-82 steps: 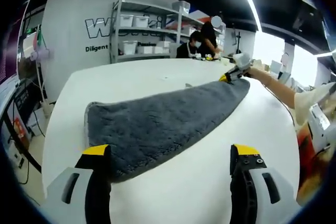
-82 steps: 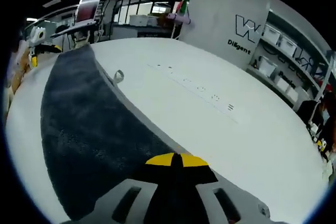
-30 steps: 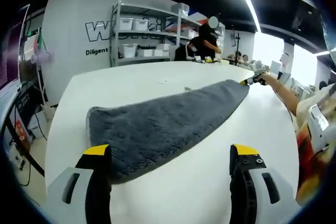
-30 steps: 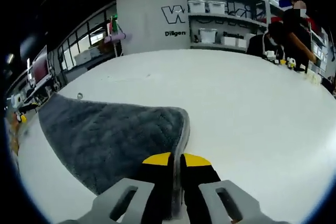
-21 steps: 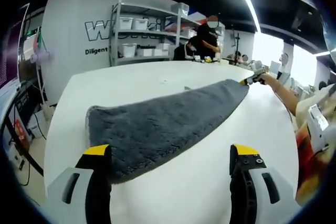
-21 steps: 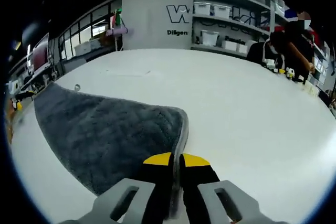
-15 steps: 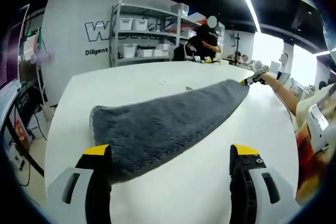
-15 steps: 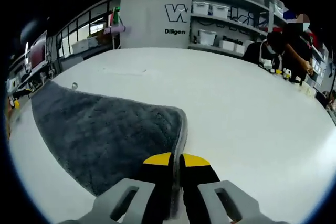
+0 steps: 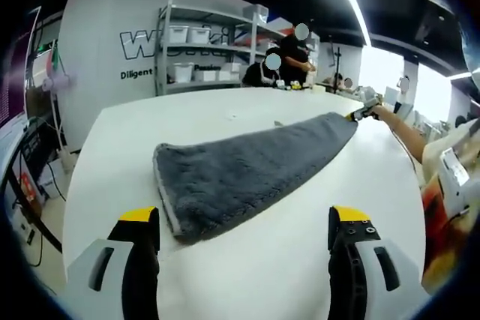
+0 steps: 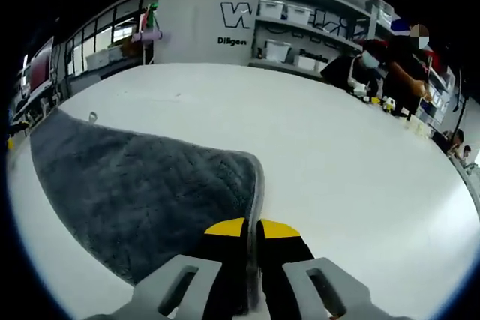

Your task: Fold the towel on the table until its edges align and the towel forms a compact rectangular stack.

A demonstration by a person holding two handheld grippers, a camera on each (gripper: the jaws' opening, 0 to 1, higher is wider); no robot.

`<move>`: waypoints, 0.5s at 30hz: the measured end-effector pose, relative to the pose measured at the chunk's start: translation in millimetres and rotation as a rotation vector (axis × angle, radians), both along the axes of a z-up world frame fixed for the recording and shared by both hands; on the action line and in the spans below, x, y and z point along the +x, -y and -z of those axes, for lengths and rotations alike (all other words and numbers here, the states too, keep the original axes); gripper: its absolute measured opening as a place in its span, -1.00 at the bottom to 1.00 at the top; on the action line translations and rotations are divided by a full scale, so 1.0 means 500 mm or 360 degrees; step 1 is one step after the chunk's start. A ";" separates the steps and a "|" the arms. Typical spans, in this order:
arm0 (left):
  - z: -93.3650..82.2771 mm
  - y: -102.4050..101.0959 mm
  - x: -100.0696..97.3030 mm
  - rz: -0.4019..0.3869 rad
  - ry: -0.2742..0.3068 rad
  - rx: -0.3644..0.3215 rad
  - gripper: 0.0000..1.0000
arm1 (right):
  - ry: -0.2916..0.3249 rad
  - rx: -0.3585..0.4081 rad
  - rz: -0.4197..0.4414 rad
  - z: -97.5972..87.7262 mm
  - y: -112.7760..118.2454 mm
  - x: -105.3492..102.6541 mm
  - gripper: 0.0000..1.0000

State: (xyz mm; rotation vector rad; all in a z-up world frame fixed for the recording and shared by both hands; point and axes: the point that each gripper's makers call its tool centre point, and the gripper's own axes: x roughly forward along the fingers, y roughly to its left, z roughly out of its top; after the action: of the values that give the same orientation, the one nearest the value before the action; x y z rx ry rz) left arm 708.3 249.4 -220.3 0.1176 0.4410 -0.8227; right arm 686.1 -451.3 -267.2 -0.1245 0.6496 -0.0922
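Grey plush towel, folded double, lies on the white table. Change from half a second ago: its near end has drawn away from the left gripper, out from beside the left jaw toward the centre of the left gripper view; the far end is unmoved. Form: long tapering band running from lower left to upper right of that view, pale hem along the near edge.

Left gripper: jaws wide apart, nothing between them, towel just beyond.

Right gripper: jaws pressed onto the towel's corner hem, low centre of the right gripper view. This view adds a small hanging loop at the towel's far edge, upper left.

Left gripper view adds the right gripper at the towel's far tip, with a person's forearm behind it.
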 end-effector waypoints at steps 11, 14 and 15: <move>-0.001 0.001 -0.001 0.0006 0.0001 -0.0002 0.83 | -0.0056 -0.0210 0.0142 -0.004 0.086 -0.024 -0.96; -0.001 0.002 -0.001 0.0009 0.0001 -0.0005 0.83 | -0.0069 -0.0256 0.0177 -0.003 0.105 -0.027 -0.96; -0.002 0.002 -0.001 0.0010 0.0001 -0.0007 0.83 | -0.0071 -0.0278 0.0196 -0.003 0.113 -0.029 -0.96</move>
State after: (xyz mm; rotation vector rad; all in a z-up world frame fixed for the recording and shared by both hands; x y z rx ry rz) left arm 707.9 248.6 -219.4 0.1152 0.4385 -0.8301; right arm 671.8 -507.8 -265.6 -0.2553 0.6934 -0.2654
